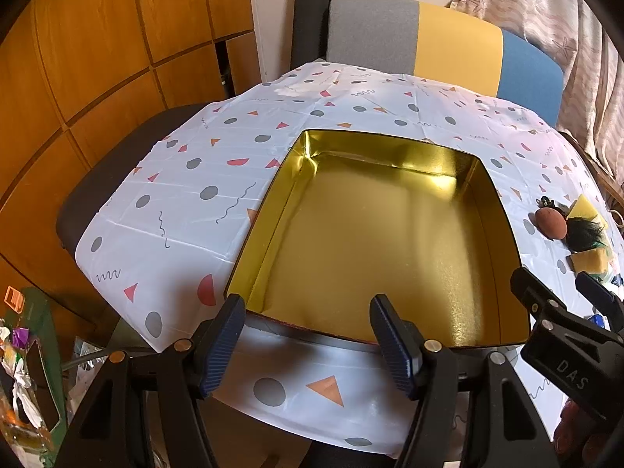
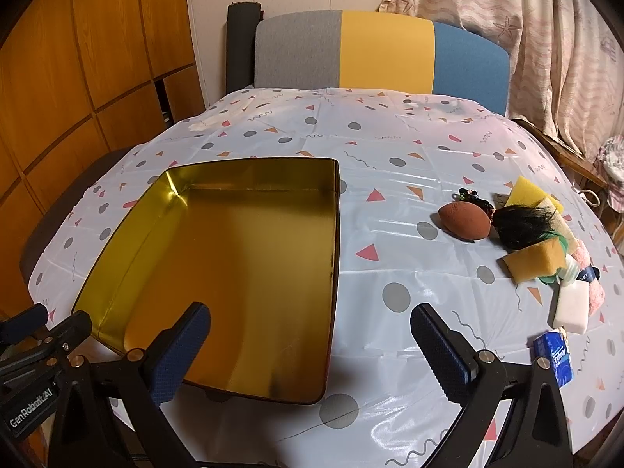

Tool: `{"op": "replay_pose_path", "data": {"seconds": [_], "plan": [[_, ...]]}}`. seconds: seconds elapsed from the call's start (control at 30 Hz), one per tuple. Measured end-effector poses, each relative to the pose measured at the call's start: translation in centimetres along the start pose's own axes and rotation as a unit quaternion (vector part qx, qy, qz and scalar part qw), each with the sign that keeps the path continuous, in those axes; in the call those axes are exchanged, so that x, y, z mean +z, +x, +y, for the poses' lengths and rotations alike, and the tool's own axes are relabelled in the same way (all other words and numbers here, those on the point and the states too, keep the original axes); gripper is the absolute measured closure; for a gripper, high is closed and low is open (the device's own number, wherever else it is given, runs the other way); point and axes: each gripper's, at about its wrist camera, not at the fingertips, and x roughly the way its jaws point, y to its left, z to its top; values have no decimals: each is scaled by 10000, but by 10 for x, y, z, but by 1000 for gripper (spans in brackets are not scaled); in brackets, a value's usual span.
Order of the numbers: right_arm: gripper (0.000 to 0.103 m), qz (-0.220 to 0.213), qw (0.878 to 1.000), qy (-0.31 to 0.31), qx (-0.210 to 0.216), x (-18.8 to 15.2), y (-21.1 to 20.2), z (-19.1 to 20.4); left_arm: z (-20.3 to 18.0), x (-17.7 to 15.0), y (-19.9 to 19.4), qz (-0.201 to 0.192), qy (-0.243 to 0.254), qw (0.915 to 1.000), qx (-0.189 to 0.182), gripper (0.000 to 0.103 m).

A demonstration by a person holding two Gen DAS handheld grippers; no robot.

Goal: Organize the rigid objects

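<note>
- A round table (image 2: 390,202) fills the middle of the room, under a glossy white cloth (image 1: 187,210) printed with grey dots, pink and orange triangles and squiggles.
- On the cloth sits a wide, shallow tin (image 2: 234,257) with a gold lining, nothing inside it, closer to the left side of the table.
- The left gripper (image 1: 308,345) hangs at the tin's near edge, its blue ribbed fingers (image 1: 220,347) standing well apart with nothing between them.
- The right gripper (image 2: 312,355) hovers at the tin's near right corner, fingers (image 2: 440,351) spread wide and bare as well.
- Over on the right lies the pile to be sorted: a brown egg-shaped object (image 2: 466,220), a tuft of black hair (image 2: 520,226), yellow sponges (image 2: 536,263), a white block (image 2: 571,308), and a small blue packet (image 2: 553,358) nearest the edge.
- Something pink and fuzzy (image 2: 592,292) lies behind the white block; I can't quite make out what it is.
- None of these touches the tin; a stretch of bare cloth lies between.
- Behind the table stands a chair back (image 2: 382,50) in grey, yellow and blue stripes.
- Wooden panel doors (image 1: 97,58) line the left wall, and a pale patterned curtain (image 2: 507,19) hangs on the right.
</note>
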Motion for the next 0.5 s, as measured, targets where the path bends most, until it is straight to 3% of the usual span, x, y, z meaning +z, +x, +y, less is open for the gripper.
{"op": "replay_pose_path", "data": {"seconds": [0.5], "plan": [[0,64,10000,7,-2,-1,-1,-1,-2,0,-3,-9,38,10000,24,36]]}}
